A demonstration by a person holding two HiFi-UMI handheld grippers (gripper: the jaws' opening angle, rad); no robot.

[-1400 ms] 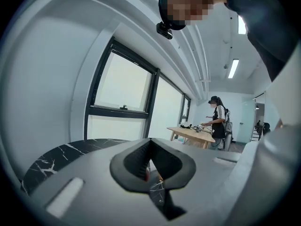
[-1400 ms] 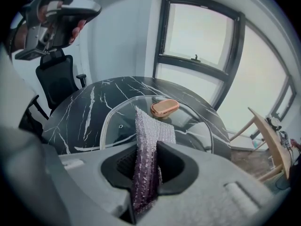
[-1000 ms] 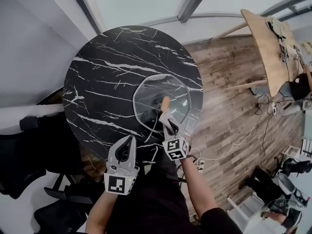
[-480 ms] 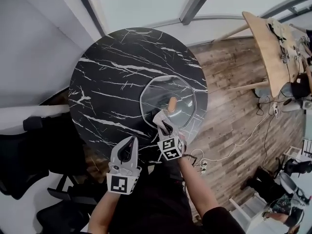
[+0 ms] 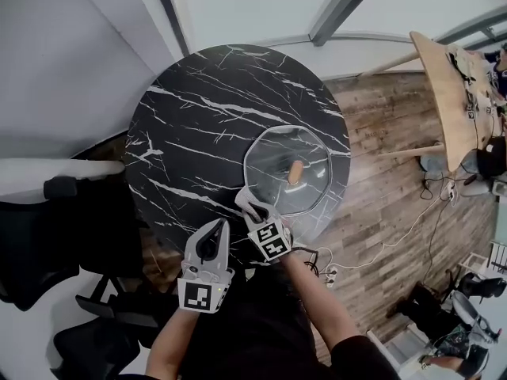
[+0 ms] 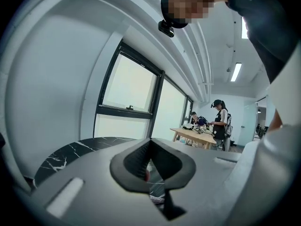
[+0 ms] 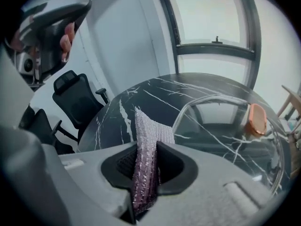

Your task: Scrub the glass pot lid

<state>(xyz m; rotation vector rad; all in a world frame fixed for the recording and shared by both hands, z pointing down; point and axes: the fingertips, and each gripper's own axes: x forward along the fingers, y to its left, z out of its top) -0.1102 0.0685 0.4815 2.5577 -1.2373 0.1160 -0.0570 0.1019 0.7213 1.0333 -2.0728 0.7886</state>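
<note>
1. The glass pot lid (image 5: pixel 273 157) is seen lying flat, knob (image 5: pixel 295 172) up, at the 4 o'clock part of the round black marble table (image 5: pixel 198 125).
2. The right gripper (image 5: pixel 247 207) is held at the lid's 7 o'clock rim, jaws clamped on a silvery mesh scrubbing cloth (image 7: pixel 146 135). Contact with the glass cannot be told.
3. The left gripper (image 5: pixel 216 229) is held at the lid's 8 o'clock, jaws closed on nothing.
4. Scrubbing is judged to be in hand. Next, the cloth must be pressed down and swept toward 1 o'clock.
</note>
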